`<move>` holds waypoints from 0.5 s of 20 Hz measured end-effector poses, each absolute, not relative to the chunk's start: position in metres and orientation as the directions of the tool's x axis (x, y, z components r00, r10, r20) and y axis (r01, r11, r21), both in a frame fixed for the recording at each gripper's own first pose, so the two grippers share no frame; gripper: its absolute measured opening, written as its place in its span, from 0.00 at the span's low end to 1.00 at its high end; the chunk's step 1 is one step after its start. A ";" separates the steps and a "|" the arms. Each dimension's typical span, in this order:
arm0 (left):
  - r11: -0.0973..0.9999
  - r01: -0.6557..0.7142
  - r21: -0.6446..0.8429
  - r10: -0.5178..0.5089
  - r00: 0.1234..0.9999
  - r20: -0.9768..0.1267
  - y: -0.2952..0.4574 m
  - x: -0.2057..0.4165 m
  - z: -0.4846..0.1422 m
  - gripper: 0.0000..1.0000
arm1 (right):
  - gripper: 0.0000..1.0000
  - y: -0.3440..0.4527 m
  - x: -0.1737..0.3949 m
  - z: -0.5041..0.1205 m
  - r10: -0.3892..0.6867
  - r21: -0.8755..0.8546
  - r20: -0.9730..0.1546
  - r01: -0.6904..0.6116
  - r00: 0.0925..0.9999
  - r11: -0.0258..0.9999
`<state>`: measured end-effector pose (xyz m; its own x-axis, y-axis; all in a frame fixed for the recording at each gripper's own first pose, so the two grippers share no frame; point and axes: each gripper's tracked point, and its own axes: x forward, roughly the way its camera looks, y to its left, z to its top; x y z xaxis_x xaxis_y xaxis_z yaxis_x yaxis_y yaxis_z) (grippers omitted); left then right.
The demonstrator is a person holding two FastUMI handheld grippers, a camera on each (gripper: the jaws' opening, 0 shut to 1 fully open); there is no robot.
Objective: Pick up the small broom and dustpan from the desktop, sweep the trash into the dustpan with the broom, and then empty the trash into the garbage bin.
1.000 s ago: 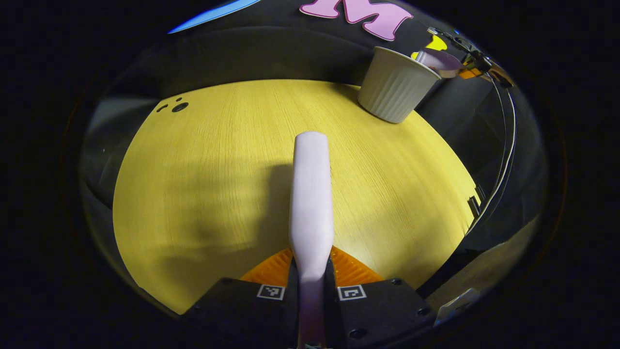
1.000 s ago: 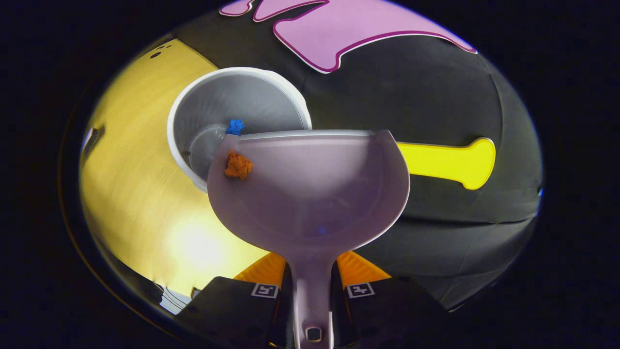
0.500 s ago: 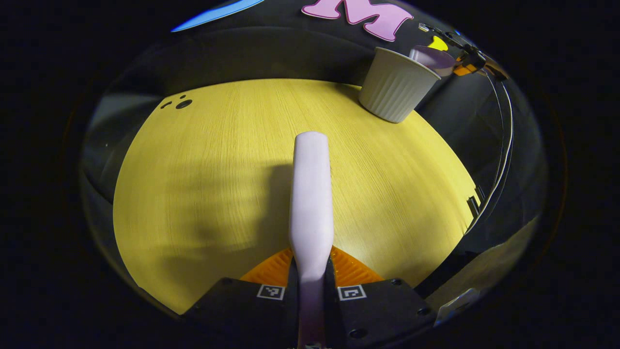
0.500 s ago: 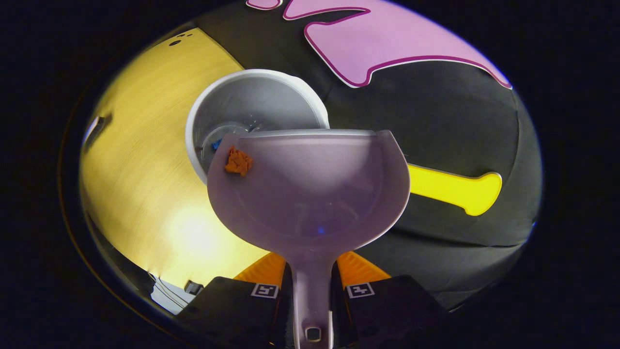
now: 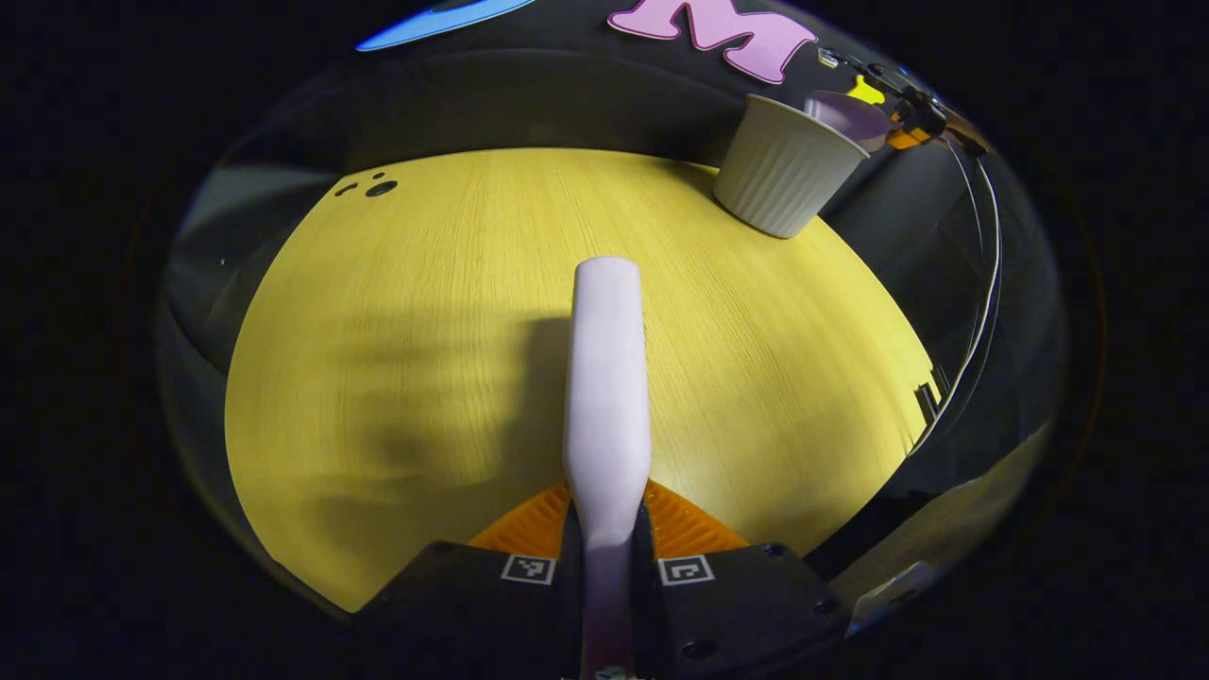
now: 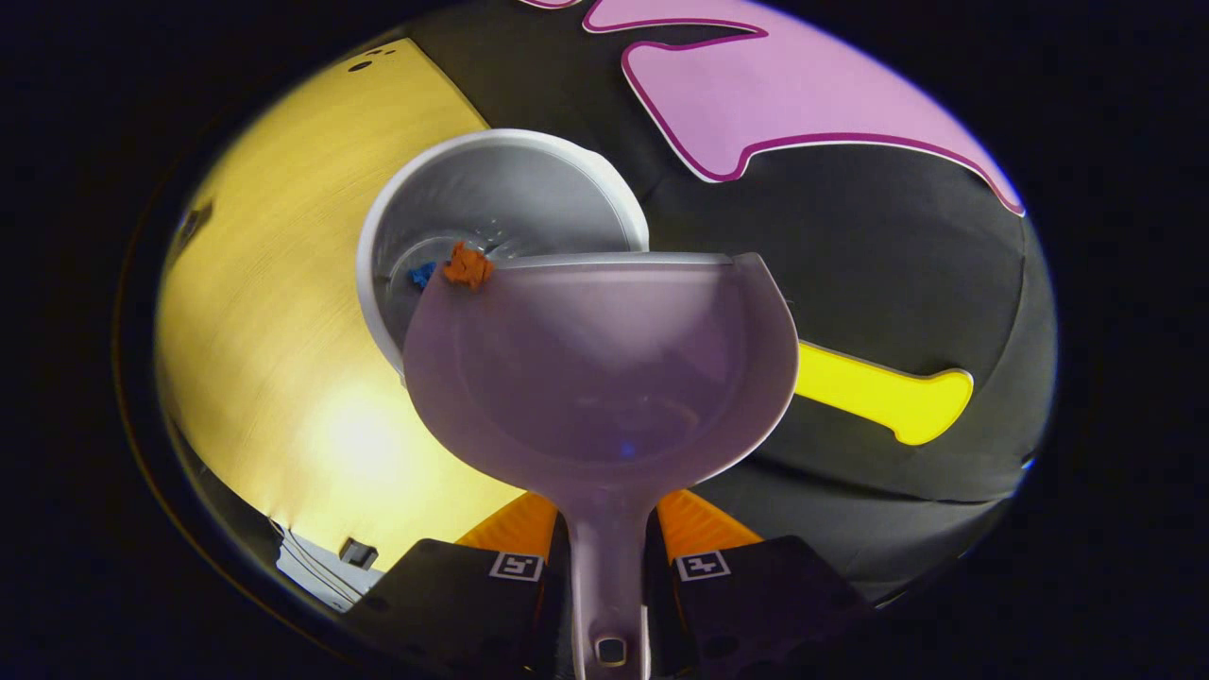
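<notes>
Over the garbage bin (image 6: 491,203) the right gripper (image 6: 609,543) clamps the dustpan (image 6: 604,368), an orange scrap (image 6: 468,266) at its lip, while the left gripper (image 5: 607,543) grasps the broom (image 5: 607,378)

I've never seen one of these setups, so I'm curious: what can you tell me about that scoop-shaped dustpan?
The dustpan is a pale lilac, smooth plastic scoop with a rounded bowl, a straight front lip and a narrow handle. The right tongs clamp that handle from both sides. It is held in the air, its lip over the open mouth of the white garbage bin. An orange scrap sits at the lip's left corner; a blue scrap lies in the bin. The left gripper view shows it beyond the bin.
</notes>
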<state>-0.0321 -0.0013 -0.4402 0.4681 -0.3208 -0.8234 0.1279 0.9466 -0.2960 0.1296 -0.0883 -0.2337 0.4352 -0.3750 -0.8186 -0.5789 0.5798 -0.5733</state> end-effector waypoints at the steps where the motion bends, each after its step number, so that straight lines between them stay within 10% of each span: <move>1: 0.947 0.129 -0.294 -0.320 0.470 -0.823 -0.001 -0.031 -0.441 0.24 | 0.40 -0.088 0.129 -0.233 -0.372 -0.573 -0.819 -0.576 0.437 0.583; 10: 0.956 0.113 -0.269 -0.289 0.495 -0.820 0.006 -0.026 -0.432 0.25 | 0.36 -0.090 0.098 -0.219 -0.192 -0.404 -0.824 -0.316 0.532 0.858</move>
